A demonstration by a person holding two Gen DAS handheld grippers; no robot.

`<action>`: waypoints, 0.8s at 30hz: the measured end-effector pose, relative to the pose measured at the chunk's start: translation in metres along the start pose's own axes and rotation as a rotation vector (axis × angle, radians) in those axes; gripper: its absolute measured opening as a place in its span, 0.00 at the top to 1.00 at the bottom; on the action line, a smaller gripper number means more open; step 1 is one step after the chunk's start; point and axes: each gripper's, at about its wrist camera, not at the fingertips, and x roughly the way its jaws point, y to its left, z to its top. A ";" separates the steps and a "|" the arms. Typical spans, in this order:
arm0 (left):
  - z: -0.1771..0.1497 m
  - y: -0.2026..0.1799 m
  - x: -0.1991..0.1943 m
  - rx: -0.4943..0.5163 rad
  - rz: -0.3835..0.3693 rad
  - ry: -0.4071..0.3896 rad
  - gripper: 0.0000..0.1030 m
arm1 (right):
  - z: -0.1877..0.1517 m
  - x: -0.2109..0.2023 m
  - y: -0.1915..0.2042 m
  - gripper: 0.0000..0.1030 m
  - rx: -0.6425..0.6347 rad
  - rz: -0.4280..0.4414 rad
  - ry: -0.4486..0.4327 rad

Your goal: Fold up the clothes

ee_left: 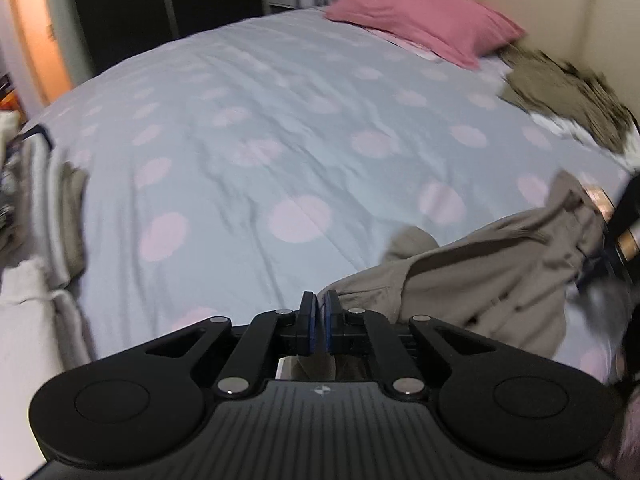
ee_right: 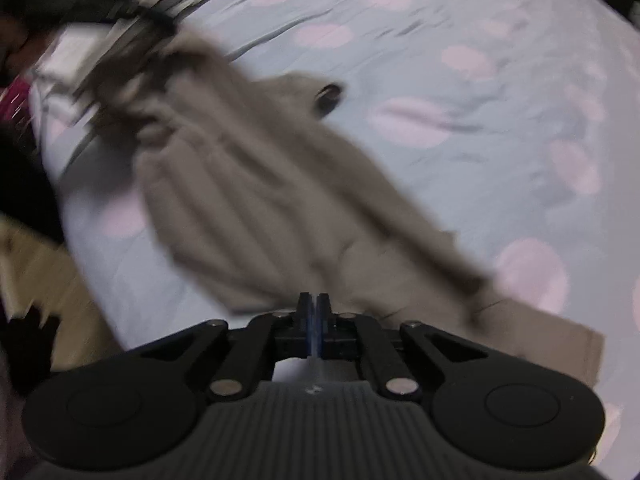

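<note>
Beige garment (ee_left: 480, 280) lies rumpled on the bed (ee_left: 240, 140), both tools, left (ee_left: 319, 304) and right (ee_right: 313, 306), pinching its edges, ready for spreading flat.

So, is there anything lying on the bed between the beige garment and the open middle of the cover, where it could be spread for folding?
Nothing visible. The beige garment lies at the near edge of the dotted cover, whose middle is bare. The pink pillow and the brown clothes pile lie far off.

Left claw (ee_left: 320, 305) pinched together beside taupe garment (ee_left: 480, 280).
</note>
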 end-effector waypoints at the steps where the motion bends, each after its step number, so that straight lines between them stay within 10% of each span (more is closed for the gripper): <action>1: 0.000 0.001 0.000 -0.010 0.001 0.004 0.98 | -0.002 0.001 0.003 0.97 -0.021 0.024 0.024; 11: -0.001 -0.013 0.015 0.011 0.004 0.047 0.97 | 0.008 -0.045 -0.012 0.90 -0.063 -0.214 -0.193; 24: 0.000 -0.015 0.016 0.005 0.003 0.056 0.97 | 0.000 0.002 -0.015 0.91 -0.302 -0.308 -0.001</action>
